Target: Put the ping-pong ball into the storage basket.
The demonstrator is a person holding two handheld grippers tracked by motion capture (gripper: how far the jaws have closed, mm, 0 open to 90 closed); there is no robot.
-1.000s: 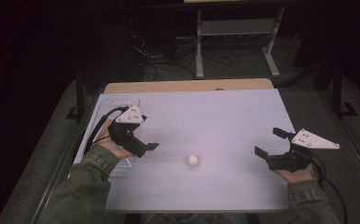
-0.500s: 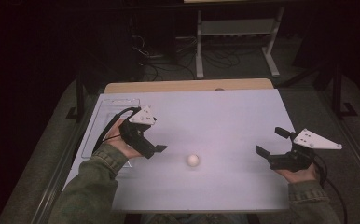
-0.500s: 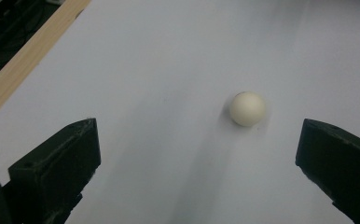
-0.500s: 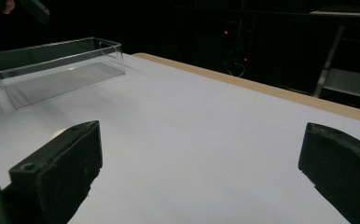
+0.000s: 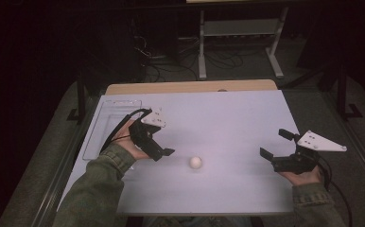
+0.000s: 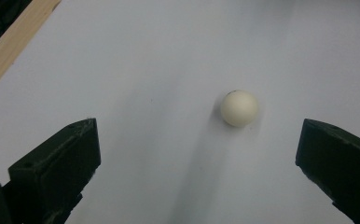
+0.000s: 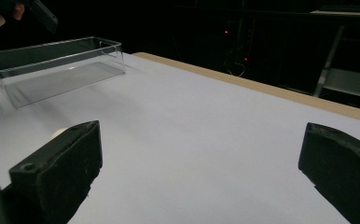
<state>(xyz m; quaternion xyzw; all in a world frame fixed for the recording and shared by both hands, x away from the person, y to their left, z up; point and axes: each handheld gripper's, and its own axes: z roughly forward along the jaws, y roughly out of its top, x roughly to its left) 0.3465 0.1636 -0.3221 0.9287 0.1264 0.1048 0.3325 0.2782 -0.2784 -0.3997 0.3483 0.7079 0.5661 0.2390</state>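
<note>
White and round, the ball (image 5: 195, 162) is seen lying on the table (image 5: 228, 118) near its front edge, just right of the left gripper (image 5: 164, 153), whose jaws are spread wide towards it. Well apart at the right, the right gripper (image 5: 275, 144) is held with jaws parted, grasping nothing.

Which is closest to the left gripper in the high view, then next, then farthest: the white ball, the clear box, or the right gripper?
1. The clear box, just left of the left gripper, at the table's left edge.
2. The white ball, a little to its right, close to call with the box.
3. The right gripper, far across the table.
</note>
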